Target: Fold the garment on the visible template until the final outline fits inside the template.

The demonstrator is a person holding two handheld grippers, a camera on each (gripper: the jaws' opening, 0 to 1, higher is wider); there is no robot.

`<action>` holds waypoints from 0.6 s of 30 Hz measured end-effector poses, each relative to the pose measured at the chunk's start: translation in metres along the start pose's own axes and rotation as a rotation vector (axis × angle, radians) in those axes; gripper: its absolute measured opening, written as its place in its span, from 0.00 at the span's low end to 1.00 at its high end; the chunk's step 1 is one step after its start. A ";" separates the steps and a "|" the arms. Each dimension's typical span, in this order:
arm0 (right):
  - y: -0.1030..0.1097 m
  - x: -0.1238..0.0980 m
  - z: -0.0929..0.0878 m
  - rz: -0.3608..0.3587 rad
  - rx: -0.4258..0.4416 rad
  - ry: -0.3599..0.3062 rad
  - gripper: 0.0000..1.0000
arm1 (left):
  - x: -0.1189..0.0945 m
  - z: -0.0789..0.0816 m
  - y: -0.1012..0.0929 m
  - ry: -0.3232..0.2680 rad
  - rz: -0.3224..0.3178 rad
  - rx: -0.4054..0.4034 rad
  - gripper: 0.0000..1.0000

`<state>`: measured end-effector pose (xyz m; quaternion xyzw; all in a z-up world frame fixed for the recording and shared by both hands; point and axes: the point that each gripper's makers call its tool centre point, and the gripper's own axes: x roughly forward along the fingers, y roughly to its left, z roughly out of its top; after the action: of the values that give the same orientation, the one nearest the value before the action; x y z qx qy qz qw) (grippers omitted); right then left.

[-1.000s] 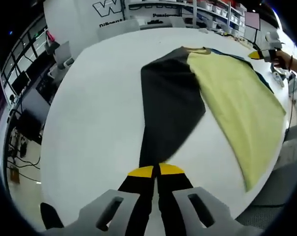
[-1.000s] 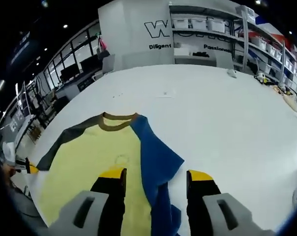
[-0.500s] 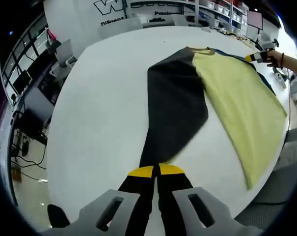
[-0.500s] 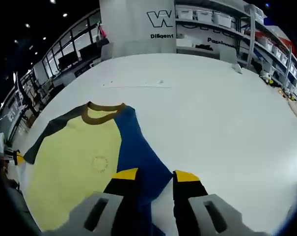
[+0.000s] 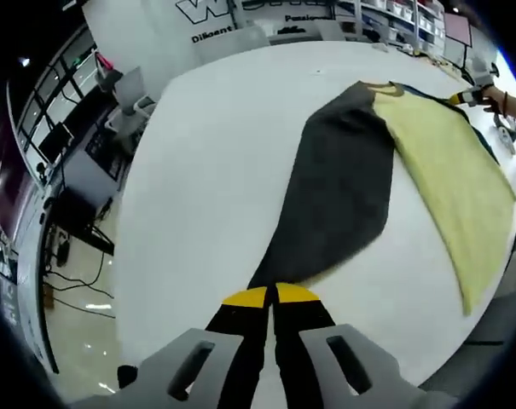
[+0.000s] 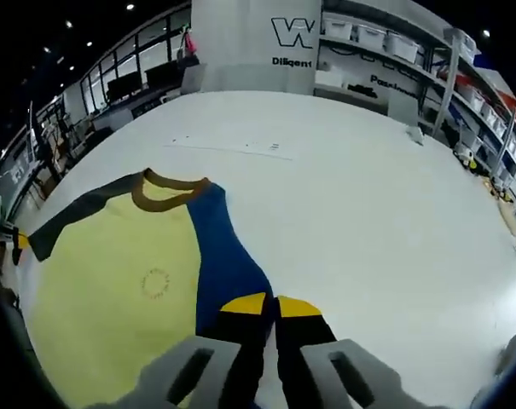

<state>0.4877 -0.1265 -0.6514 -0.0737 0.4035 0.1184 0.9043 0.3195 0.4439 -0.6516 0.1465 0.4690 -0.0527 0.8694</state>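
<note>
Each gripper's fingers pinch a sleeve tip: left gripper [image 5: 271,296] the grey sleeve [image 5: 339,200], right gripper [image 6: 270,305] the blue sleeve [image 6: 226,260], the shirt's yellow body [image 6: 113,294] spread between them on the table [image 6: 368,221].

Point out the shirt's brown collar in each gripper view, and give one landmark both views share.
Left gripper view: the brown collar sits upper right, at the far end of the dark grey sleeve.
Right gripper view: the collar sits left of centre, above the yellow body.
Shared landmark: the white wall with the big "W" lettering behind the table.
</note>
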 end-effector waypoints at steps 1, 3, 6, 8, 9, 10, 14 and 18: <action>-0.002 0.001 0.002 -0.001 0.000 0.000 0.00 | 0.001 0.001 0.002 0.003 0.003 0.001 0.04; -0.004 0.001 0.005 0.005 0.022 0.001 0.00 | 0.003 0.002 0.008 0.016 0.024 0.009 0.04; -0.008 0.000 0.004 0.003 0.041 0.004 0.00 | 0.005 0.002 0.015 0.038 0.041 0.019 0.04; -0.010 0.001 0.002 0.004 0.049 0.009 0.00 | 0.007 0.002 0.021 0.048 0.052 0.013 0.04; -0.011 0.001 0.001 0.003 0.049 0.011 0.00 | 0.007 0.002 0.024 0.052 0.055 0.012 0.04; -0.011 0.002 0.000 0.003 0.047 0.014 0.00 | 0.008 0.003 0.027 0.055 0.063 0.010 0.04; -0.011 0.002 -0.003 0.009 0.026 0.023 0.00 | 0.013 0.005 0.038 0.075 0.089 0.037 0.04; -0.011 0.003 -0.002 0.009 0.003 0.025 0.00 | 0.017 0.014 0.050 0.075 0.119 0.061 0.04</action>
<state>0.4911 -0.1369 -0.6545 -0.0721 0.4152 0.1210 0.8988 0.3518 0.4877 -0.6482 0.2021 0.4899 -0.0097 0.8480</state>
